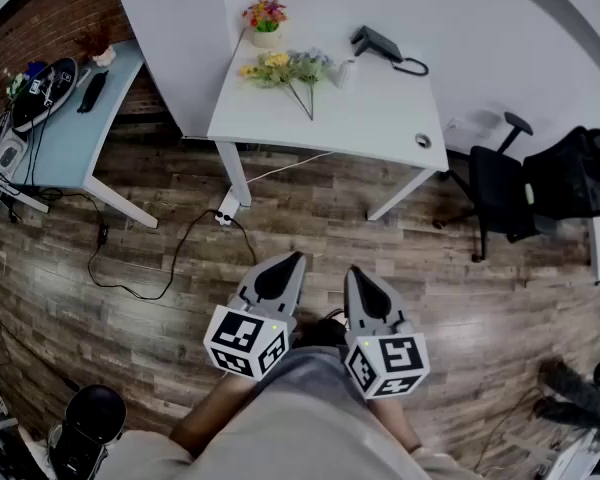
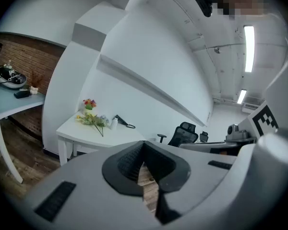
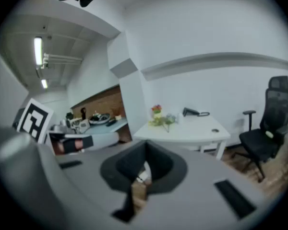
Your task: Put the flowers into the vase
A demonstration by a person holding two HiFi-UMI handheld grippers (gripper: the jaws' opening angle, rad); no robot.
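Left grey gripper (image 1: 294, 264) and right grey gripper (image 1: 356, 278) were held side by side over wood-plank floor (image 1: 130, 238), well apart from white rectangular surface (image 1: 380, 118). Jaws of each were closed together, nothing between them. Loose yellow and pale-blue artificial flowers (image 1: 285, 70) lay flat on surface, just beside small white vase (image 1: 346, 73).

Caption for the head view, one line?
Left hand-held gripper and right one, both shut, face a white table bearing loose flowers.

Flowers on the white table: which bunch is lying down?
The loose yellow-and-bluish bunch, flat on the tabletop; the red-pink bunch behind it stands upright in a small pot.
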